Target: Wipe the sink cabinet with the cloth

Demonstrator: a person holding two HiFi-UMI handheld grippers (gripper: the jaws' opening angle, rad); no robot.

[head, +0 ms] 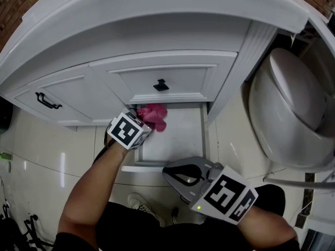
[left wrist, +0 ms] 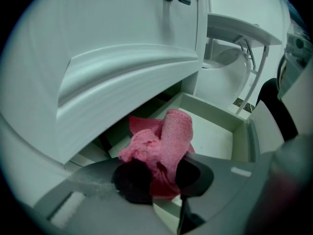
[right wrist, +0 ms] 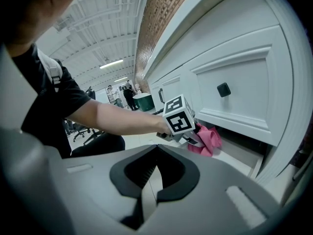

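Pinching the pink cloth (left wrist: 166, 141) tight, the left gripper (left wrist: 164, 180) reaches into the sink cabinet (head: 167, 77) base; the right gripper (right wrist: 149, 173), jaws together and empty, hovers in front of it.

Pink cloth (head: 153, 116); white sink cabinet (head: 157, 69) w/ blk handles (head: 48, 101); white toilet (head: 293, 114).
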